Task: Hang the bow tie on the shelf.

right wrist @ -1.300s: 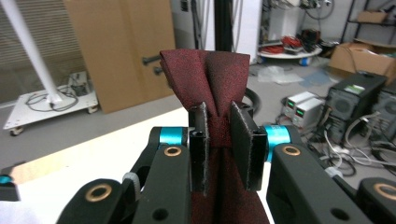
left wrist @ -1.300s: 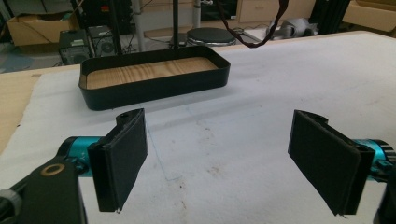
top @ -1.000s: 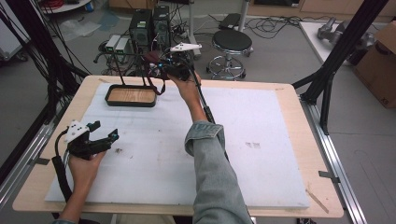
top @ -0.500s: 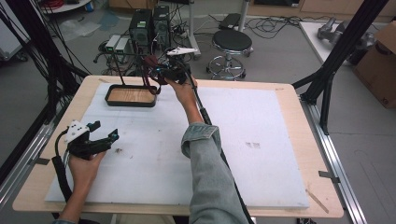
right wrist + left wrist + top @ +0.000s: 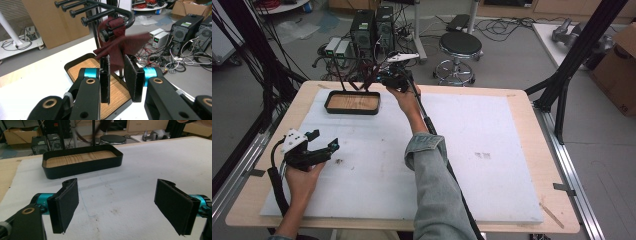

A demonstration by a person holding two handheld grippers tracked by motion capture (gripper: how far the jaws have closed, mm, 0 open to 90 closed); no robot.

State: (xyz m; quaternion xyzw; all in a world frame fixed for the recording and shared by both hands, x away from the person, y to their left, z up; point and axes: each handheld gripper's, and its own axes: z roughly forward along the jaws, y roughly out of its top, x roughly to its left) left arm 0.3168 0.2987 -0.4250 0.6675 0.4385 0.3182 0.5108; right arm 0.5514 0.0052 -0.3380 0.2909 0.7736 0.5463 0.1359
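Right tongs nearly closed, dark-padded jaws upright with a narrow gap, the lower edge of a maroon cloth hanging into that gap; whether the pads pinch it, unclear. Cloth draped over the lowest peg of a black peg rack, one corner flared out to the right and blurred. Rack post rising from a black tray with a wooden floor, just behind the tongs, on the white desk. Beyond the rack, cardboard sheet standing behind; computer towers and tangled cables on the floor to the right.
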